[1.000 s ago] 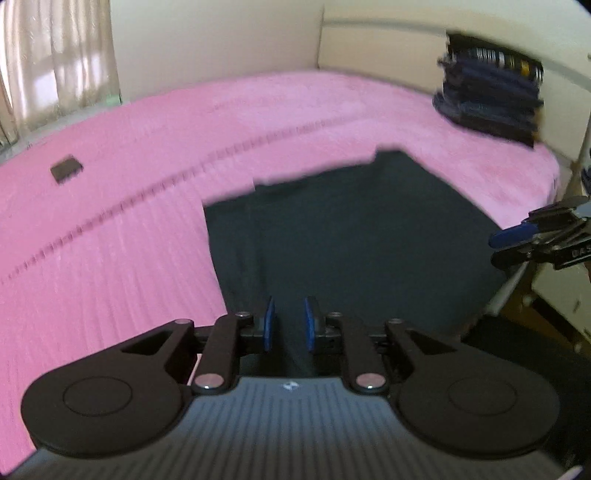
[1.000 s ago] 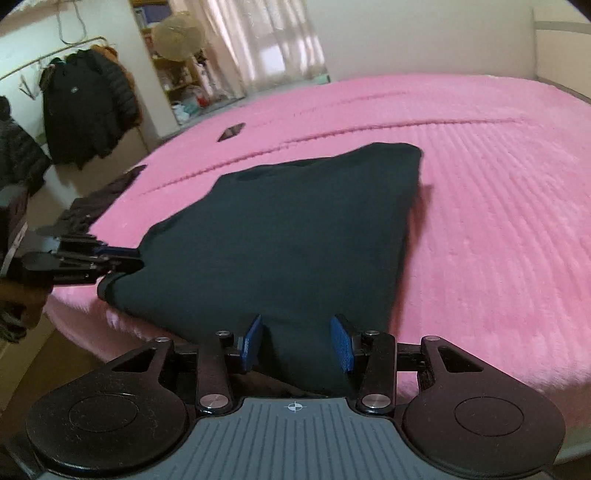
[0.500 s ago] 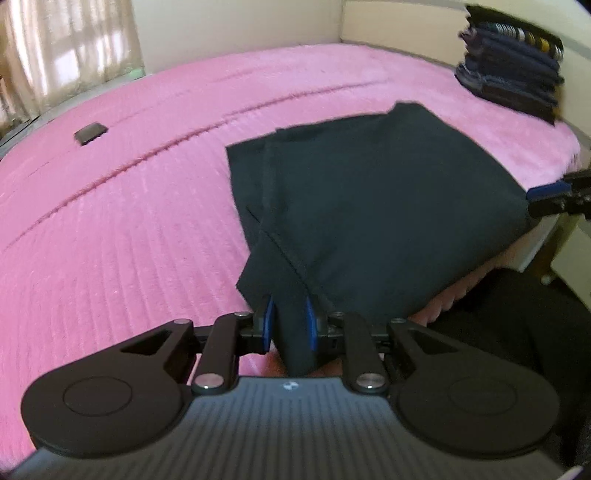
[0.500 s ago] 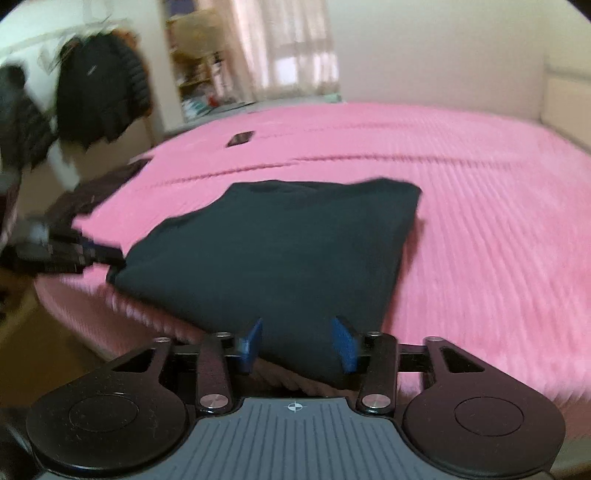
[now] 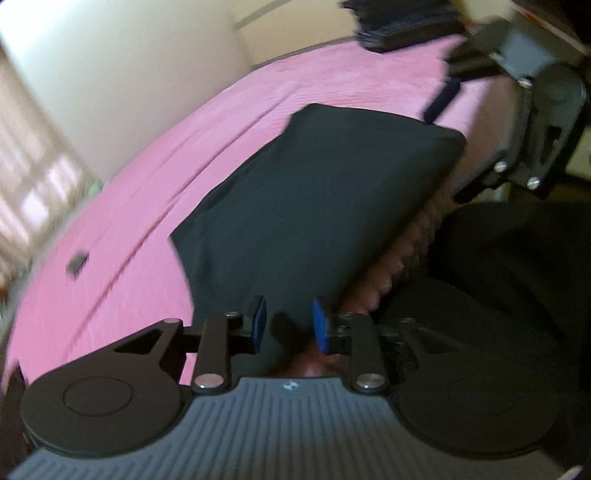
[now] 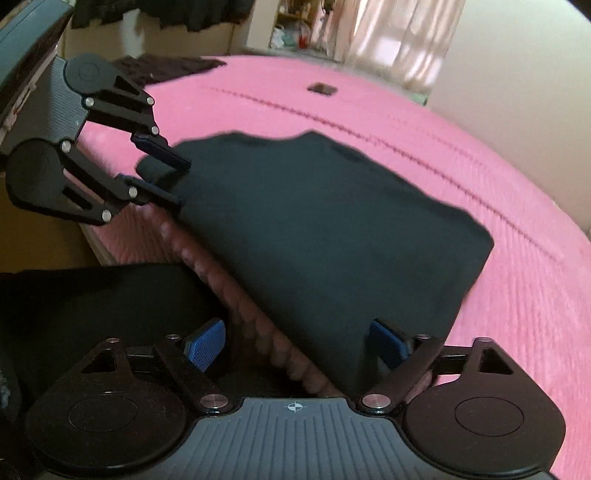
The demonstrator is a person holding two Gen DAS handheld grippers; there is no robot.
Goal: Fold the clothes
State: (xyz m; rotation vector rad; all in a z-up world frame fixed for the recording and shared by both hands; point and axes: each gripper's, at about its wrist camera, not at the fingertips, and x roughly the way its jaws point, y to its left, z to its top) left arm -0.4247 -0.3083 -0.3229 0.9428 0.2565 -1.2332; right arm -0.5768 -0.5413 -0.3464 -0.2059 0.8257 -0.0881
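A dark folded garment (image 5: 314, 206) lies flat on the pink bed (image 5: 229, 122), close to its near edge. My left gripper (image 5: 289, 325) sits at one near corner; its jaws are opening, and the corner lies loose between the blue pads (image 5: 258, 321). In the right wrist view the left gripper (image 6: 183, 182) shows at the upper left, fingers apart around that corner. My right gripper (image 6: 297, 345) stands wide at the other near corner of the garment (image 6: 332, 229), its jaws closing a little. The cloth hangs between the pads (image 6: 207, 343) without being pressed.
A stack of dark folded clothes (image 5: 399, 22) sits at the bed's far end. On the bed lie a small dark object (image 6: 322, 88) and a dark cloth (image 6: 166, 68). Dark fabric (image 6: 92, 302) fills the space below the bed edge. Curtains (image 6: 402, 26) hang behind.
Both grippers have rolled and shifted along the bed edge. The left jaws went from pinching the garment's corner to apart. The right jaws spread much wider. The garment now lies flat.
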